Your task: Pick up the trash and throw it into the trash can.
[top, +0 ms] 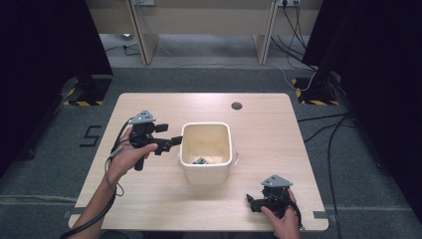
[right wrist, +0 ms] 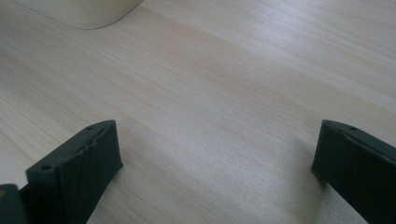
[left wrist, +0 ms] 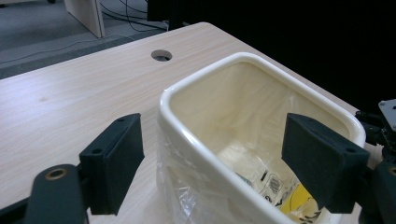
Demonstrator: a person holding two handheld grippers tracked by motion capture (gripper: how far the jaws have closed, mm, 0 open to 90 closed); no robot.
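A cream plastic bin (top: 207,174) lined with a thin clear bag stands in the middle of the wooden table (top: 149,199). Packets with yellow and green print lie at its bottom (left wrist: 275,186). My left gripper (top: 175,140) is held at the bin's left rim, open, its jaws straddling the near wall (left wrist: 205,154): one jaw outside, one over the inside. My right gripper (top: 250,201) rests low at the table's front right, open, over bare wood (right wrist: 215,140). The bin's base corner (right wrist: 88,11) lies well beyond its jaws.
A round cable hole (top: 236,105) sits near the table's far edge. Beyond the table are desk legs, floor cables and dark stands with hazard-striped bases (top: 313,97). Bare wood surrounds the bin on all sides.
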